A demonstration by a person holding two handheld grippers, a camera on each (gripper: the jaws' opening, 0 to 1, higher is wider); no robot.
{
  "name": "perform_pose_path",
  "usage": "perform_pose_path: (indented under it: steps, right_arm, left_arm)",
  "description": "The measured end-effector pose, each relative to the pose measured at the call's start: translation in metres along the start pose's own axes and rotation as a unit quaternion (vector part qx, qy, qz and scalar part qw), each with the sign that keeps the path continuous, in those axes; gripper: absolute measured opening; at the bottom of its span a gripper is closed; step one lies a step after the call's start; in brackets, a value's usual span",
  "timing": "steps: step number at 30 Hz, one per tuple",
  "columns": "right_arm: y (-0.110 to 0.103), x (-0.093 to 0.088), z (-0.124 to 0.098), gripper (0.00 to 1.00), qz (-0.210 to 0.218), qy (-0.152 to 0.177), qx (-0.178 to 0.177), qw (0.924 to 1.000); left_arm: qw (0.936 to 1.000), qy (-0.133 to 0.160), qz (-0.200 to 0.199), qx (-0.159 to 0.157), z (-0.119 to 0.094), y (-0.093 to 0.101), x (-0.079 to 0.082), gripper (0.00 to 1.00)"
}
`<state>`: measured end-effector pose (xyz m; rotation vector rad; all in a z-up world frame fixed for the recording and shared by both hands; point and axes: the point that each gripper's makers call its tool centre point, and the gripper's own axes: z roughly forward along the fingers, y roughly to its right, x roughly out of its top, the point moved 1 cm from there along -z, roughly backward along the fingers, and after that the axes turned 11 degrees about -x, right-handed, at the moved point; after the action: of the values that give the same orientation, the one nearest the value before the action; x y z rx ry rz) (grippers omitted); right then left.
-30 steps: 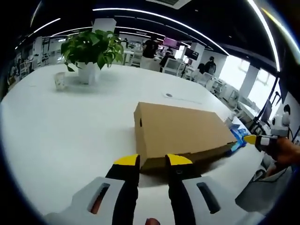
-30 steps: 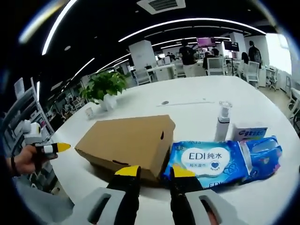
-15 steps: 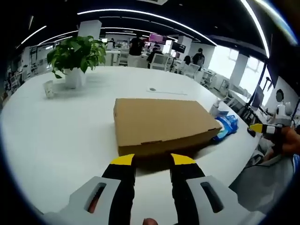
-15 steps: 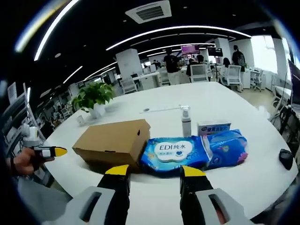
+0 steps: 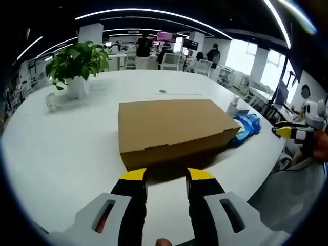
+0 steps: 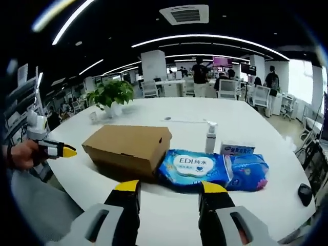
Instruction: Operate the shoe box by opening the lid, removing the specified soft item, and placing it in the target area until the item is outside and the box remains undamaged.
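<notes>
Left gripper [image 5: 166, 175]: jaws parted by a moderate gap, nothing between them, touching nothing. It hangs just short of the near edge of the shoe box [image 5: 174, 128], above the white table [image 5: 61, 148]. In the right gripper view the same tool enters from the left, held in a hand [image 6: 20, 154], yellow tip pointing toward the box.

Right gripper [image 6: 169, 187]: jaws set wider apart than the left pair, empty, clear of all objects. It hangs over the table's near edge, well back from the items. In the left gripper view it appears at the far right, beyond the table's rim.

Shoe box — plain brown cardboard, lid down and seated on the base. A small round hole shows in the end wall in the right gripper view. The contents cannot be seen, so the soft item inside cannot be located.

Just beside the box, touching or nearly touching its end, lies a blue wipes pack [image 6: 195, 166] with a white label, and a second blue soft pack [image 6: 246, 171] adjoins it. Behind these stand a white pump bottle [image 6: 210, 138] and a small white-and-blue carton [image 6: 238, 150].

Farther off — a potted plant [image 5: 77, 64] in a white pot, with a small cup [image 5: 50, 101] near it. A dark computer mouse [image 6: 305, 193] sits at the table's right edge. Beyond the table, an open office with desks and standing people.
</notes>
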<state>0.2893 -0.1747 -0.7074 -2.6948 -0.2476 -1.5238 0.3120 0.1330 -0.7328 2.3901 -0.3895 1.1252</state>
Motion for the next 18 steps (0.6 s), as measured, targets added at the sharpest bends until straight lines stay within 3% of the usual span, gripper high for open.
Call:
perform_pose_path:
  steps: [3,18]
  right_arm:
    - [-0.007,0.004,0.000,0.43,-0.009,0.011,0.013,0.9998]
    - [0.004,0.003,0.002,0.44,0.016,0.012,0.000,0.9998]
  left_arm:
    - [0.9999,-0.001,-0.008,0.009,-0.001,-0.005,-0.003,0.29]
    - [0.9996,0.000,-0.020,0.022,-0.002,-0.010,-0.004,0.29]
